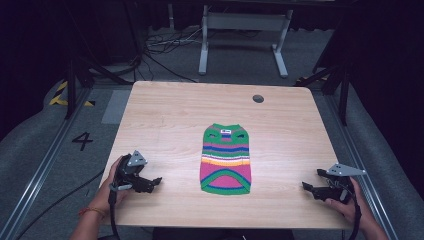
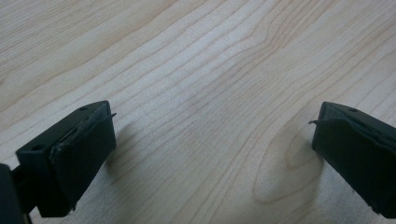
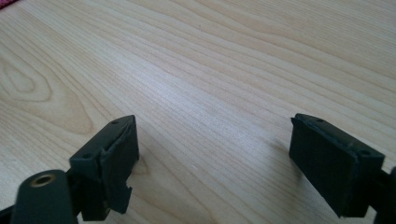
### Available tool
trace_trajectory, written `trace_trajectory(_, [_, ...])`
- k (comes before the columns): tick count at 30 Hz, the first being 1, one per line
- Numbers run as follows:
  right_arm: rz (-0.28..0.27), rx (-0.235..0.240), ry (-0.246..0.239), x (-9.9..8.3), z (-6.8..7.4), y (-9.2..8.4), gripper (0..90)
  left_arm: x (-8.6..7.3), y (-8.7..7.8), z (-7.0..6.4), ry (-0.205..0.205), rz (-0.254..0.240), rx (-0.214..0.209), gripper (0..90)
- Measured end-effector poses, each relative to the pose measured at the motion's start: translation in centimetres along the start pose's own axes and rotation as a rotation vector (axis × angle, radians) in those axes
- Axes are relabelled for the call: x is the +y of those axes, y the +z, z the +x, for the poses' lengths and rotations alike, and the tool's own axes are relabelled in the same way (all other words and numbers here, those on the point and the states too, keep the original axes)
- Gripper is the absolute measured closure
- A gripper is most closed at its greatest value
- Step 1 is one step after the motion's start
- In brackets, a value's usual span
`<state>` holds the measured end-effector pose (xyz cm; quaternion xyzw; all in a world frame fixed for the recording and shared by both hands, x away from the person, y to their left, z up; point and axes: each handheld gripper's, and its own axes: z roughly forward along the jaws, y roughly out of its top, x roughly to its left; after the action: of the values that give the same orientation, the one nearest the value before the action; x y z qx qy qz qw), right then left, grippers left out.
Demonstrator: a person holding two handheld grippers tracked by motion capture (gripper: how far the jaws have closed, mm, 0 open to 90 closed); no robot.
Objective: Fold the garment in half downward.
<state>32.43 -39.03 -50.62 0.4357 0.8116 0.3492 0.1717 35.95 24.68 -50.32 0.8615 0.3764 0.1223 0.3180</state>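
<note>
A small knitted sweater (image 1: 226, 159) with green, pink, blue and yellow stripes lies flat in the middle of the wooden table (image 1: 170, 115), neck end away from me. My left gripper (image 1: 152, 183) rests near the front left of the table, well left of the sweater, and is open with bare wood between its jaws (image 2: 212, 135). My right gripper (image 1: 310, 183) sits near the front right edge, to the right of the sweater, also open over bare wood (image 3: 212, 144). A sliver of the sweater's pink edge (image 3: 5, 3) shows at the top left of the right gripper view.
A round dark grommet hole (image 1: 258, 98) sits near the table's far right edge. Beyond the table are a white desk frame (image 1: 243, 35), cables on grey carpet and dark stands at both sides. A floor marking "4" (image 1: 82, 140) lies to the left.
</note>
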Motion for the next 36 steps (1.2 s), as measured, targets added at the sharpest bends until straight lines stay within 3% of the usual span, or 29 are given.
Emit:
trace_trajectory(2, [0.002, 0.009, -0.009, 0.0, -0.2, 0.0, 14.6, -0.1, -0.1, -0.2, -0.019, 0.001, 0.004, 0.4])
trace_trajectory(12, [0.039, 0.026, -0.023, 0.8, -0.7, 0.6, 9.3, -0.1, -0.1, 0.1, 0.003, 0.003, -0.009, 0.3])
trace_trajectory(15, [0.059, 0.030, -0.038, 1.5, -0.9, 0.8, 19.2, 0.1, -0.2, 0.3, 0.011, 0.023, -0.022, 0.7])
trace_trajectory(18, [0.058, 0.022, -0.049, 2.6, -1.2, 1.2, 19.0, 0.7, -0.1, 0.7, 0.016, 0.039, -0.027, 5.5])
trace_trajectory(22, [0.043, 0.045, -0.079, 4.6, -1.0, 1.7, 23.6, 2.1, 0.4, 0.7, 0.050, 0.034, -0.079, 20.5])
trace_trajectory(26, [0.029, 0.058, -0.134, 7.1, -0.2, 2.6, 26.9, 3.4, 0.9, 0.8, 0.064, 0.029, -0.083, 22.1])
trace_trajectory(29, [0.023, 0.063, -0.161, 8.8, 0.4, 3.6, 28.9, 5.7, 1.8, 1.0, 0.084, 0.007, -0.084, 22.9])
trace_trajectory(35, [-0.016, 0.112, -0.142, 12.1, 0.8, 5.8, 33.9, 9.1, 3.5, 1.1, 0.113, -0.003, -0.079, 25.5])
trace_trajectory(36, [-0.020, 0.118, -0.145, 12.9, 0.8, 6.3, 35.3, 9.1, 3.5, 1.1, 0.113, -0.003, -0.079, 25.9])
